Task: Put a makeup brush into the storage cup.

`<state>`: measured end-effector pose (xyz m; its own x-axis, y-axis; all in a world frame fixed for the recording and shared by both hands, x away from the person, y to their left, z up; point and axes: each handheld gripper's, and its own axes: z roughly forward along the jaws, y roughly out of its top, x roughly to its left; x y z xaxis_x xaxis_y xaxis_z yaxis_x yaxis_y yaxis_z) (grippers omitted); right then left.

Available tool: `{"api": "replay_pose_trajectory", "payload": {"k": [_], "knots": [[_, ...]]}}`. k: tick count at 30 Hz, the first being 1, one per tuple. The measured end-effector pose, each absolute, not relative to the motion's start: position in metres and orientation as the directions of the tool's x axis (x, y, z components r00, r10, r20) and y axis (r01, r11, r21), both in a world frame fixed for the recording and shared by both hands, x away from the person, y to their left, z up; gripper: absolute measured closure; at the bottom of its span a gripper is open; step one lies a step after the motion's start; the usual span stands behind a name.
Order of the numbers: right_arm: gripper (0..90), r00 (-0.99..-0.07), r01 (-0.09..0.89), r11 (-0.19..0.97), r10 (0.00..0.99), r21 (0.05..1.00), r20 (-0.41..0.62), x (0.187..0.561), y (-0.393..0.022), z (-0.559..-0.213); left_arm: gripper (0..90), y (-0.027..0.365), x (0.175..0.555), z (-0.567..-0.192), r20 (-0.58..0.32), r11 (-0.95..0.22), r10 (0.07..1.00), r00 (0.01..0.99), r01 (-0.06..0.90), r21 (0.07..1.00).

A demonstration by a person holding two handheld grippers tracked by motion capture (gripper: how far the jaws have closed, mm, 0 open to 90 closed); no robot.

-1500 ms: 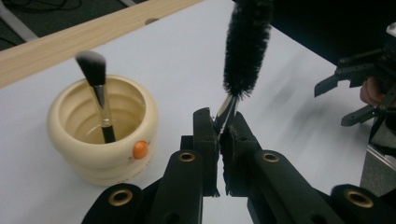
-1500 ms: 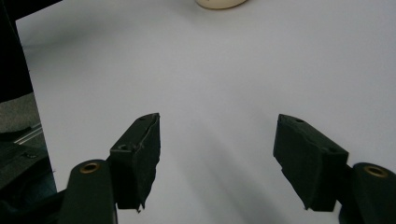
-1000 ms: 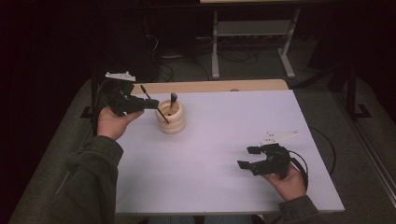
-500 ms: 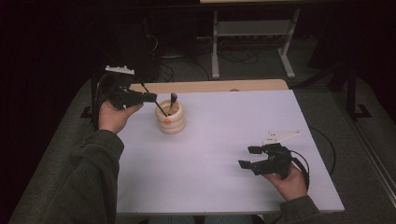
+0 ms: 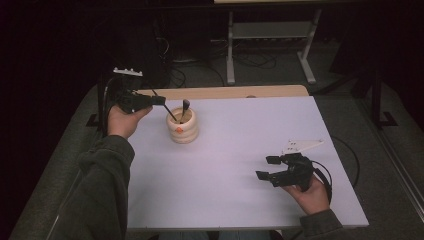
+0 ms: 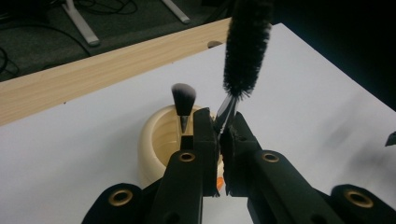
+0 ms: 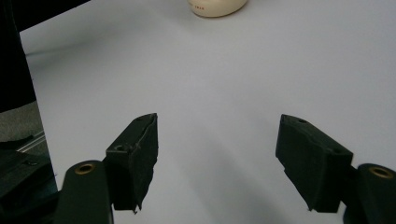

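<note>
Your left gripper (image 5: 159, 100) hovers just left of a cream ribbed cup (image 5: 182, 127) that stands on the white table (image 5: 240, 165), toward its far left corner. Its jaws are pinched together on the thin handle of a black bottle-style brush (image 5: 171, 114), which slants from the jaws down toward the cup's mouth. A second brush (image 5: 185, 107), short with a soft grey-tipped head, stands upright inside the cup. Your right gripper (image 5: 266, 167) rests well to the right of the cup and nearer to you, its jaws spread apart with nothing between them. Beyond the cup, a strip of bare wood (image 5: 225, 92) edges the far side of the table; past that lie dark floor, loose cables and a metal stand (image 5: 270, 35). From above, the clamped brush reads as only a thin dark line. The left gripper view gives the detail: the bristled head (image 6: 246, 44) rises above the jaws, the handle is caught between the pads (image 6: 205, 133), and the cup (image 6: 159, 140) sits directly behind them with the soft brush (image 6: 183, 100) standing in it. The right gripper view looks across bare table between two wide-set jaws, with the base of the cup (image 7: 217, 7) at the far edge.
</note>
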<state>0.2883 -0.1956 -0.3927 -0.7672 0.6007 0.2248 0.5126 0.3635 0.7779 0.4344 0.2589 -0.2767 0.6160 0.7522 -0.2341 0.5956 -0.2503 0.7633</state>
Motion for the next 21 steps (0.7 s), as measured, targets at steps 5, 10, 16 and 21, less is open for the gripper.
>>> {"api": "replay_pose_trajectory", "payload": {"k": [5,10,16,21], "knots": [[28.8,-0.767,0.51,0.363,0.602,0.78,0.221,0.288,-0.196,-0.392,85.1,0.258,0.439,-0.278,-0.234,-0.243,0.763,0.602,0.602,0.761],[28.8,-0.769,0.508,0.366,0.601,0.78,0.219,0.288,-0.196,-0.392,85.0,0.255,0.444,-0.277,-0.223,-0.245,0.771,0.597,0.6,0.761],[29.1,-0.768,0.505,0.361,0.602,0.784,0.217,0.288,-0.197,-0.392,85.0,0.253,0.449,-0.278,-0.218,-0.244,0.779,0.588,0.604,0.759],[29.1,-0.77,0.503,0.362,0.601,0.785,0.217,0.289,-0.197,-0.392,85.0,0.252,0.452,-0.281,-0.213,-0.243,0.787,0.579,0.609,0.755]]}}
